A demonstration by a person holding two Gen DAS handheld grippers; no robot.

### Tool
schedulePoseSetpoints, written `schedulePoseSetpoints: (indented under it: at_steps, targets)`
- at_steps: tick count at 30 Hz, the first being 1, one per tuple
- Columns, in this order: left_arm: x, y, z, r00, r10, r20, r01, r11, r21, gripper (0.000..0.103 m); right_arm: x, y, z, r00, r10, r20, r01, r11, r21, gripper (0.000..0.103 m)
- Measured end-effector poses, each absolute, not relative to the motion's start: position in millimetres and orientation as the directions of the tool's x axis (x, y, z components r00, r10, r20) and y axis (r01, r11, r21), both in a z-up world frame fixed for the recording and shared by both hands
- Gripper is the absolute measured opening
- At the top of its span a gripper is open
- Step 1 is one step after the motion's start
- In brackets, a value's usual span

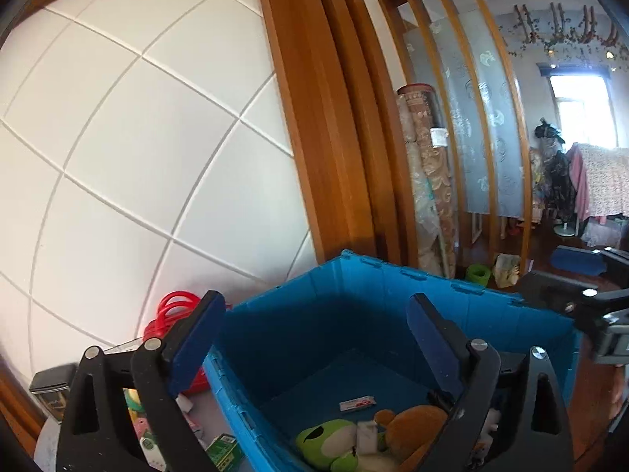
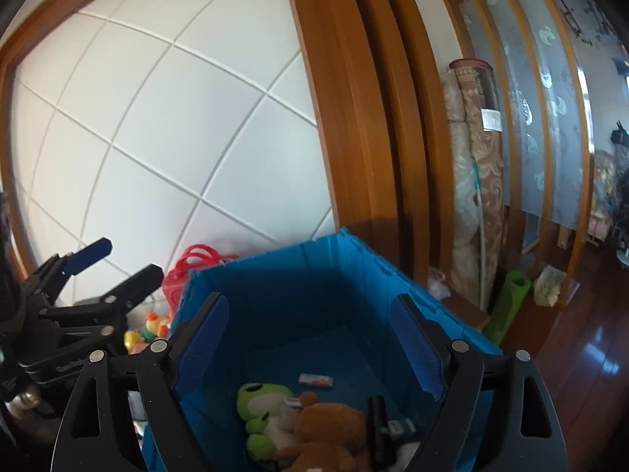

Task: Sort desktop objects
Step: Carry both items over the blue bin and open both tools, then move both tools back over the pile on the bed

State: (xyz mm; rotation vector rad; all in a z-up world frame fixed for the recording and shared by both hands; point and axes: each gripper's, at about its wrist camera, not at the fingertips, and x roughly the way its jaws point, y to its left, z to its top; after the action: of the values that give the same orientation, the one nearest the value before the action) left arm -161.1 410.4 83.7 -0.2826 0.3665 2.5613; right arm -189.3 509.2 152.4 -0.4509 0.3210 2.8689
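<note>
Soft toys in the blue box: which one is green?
The green frog plush with big round eyes; the other, a brown teddy bear, lies right beside it in the blue plastic crate.

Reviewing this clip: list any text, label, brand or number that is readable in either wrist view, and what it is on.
Nothing can be read.
Small white and red packet in the blue plastic crate: print too blurred.
White label on the rolled patterned carpet: too small.
Green and white carton beside the crate: print illegible.

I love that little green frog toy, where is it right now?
The green frog plush lies on the floor of the blue crate, at its near left in both views, pressed against the brown teddy bear on its right.
</note>
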Motion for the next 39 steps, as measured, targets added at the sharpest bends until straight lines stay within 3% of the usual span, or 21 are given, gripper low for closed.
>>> schedulePoseSetpoints:
  at_steps: [17, 28, 39]
  targets:
    - [-140.3, 336.7, 42.1, -0.955, 0.192, -0.226, -0.243, -0.944, 0.225, 0.095, -164.4, 459.4, 112.0, -0.943, 0.108, -0.315, -0.154, -0.98, 0.127, 0.102]
    - [-118.8, 260.6, 19.7, -0.964, 0.064, -0.26, -0.118, -0.973, 0.197, 0.095, -146.9, 416.0, 114.1, -0.951, 0.043, -0.306, -0.09, -0.986, 0.143, 0.103]
    - [-98.2, 149.2, 13.6, -0.961, -0.024, -0.277, -0.038, -0.976, 0.214, 0.095, -141.3, 303.8, 119.7, -0.952, -0.051, -0.303, 0.006, -0.989, 0.15, 0.103]
